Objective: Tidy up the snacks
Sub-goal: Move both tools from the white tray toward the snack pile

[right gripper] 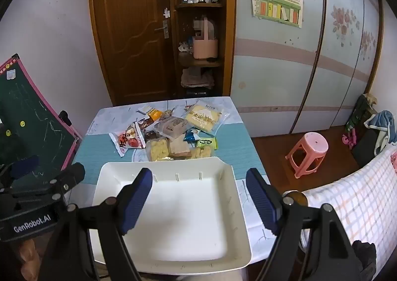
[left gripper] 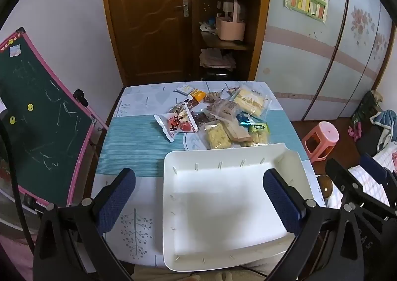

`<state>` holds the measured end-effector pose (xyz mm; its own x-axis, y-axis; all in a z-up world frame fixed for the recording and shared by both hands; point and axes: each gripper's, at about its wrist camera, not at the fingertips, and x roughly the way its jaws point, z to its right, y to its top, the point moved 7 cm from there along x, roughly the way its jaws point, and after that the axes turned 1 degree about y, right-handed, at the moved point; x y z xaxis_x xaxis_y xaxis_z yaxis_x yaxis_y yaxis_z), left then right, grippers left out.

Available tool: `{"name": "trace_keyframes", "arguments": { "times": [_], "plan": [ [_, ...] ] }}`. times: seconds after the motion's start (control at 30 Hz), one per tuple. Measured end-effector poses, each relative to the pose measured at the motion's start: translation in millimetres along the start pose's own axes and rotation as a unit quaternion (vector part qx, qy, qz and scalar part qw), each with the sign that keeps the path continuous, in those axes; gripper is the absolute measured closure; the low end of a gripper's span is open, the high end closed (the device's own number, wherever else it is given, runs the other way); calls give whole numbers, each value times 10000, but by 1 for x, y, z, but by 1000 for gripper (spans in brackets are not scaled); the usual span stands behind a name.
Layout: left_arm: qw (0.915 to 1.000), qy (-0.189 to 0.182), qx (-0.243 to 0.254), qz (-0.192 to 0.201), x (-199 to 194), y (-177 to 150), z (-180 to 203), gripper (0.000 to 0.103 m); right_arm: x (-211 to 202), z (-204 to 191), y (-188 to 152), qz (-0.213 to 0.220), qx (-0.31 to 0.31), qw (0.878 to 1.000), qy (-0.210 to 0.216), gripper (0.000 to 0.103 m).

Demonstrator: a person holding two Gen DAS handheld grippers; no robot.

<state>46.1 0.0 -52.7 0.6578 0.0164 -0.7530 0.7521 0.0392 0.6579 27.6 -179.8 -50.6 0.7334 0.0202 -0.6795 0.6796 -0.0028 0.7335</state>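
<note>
Both the left gripper [left gripper: 198, 196] and right gripper [right gripper: 199, 196] hover wide apart, holding nothing, above the white tray [right gripper: 173, 263]; the snack packets [right gripper: 171, 132] lie heaped on the desk [left gripper: 134, 142] just beyond it.

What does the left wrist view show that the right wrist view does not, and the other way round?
Only the left wrist view shows the left tool from behind, open over the white tray, with the right tool at its right edge. Only the right wrist view shows the right tool from behind, open, the checked cloth, and the left tool at its left edge. Both show the empty tray, the snack pile behind it, the door and the pink stool.
</note>
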Motion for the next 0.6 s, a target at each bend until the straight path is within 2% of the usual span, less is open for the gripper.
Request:
{"name": "trace_keyframes", "arguments": {
  "times": [0.17,0.4,0.6],
  "plan": [
    [10000,-81,-14,3,0,-2,-2,1,4,4,2,-47,148,9998,82,24],
    [9997,-218,114,-82,5,-4,10,1,0,12,6,206,296,9993,25,24],
    [9991,-414,101,-84,6,-5,12,1,1,15,6,281,249,9990,-246,24]
  ]
}}
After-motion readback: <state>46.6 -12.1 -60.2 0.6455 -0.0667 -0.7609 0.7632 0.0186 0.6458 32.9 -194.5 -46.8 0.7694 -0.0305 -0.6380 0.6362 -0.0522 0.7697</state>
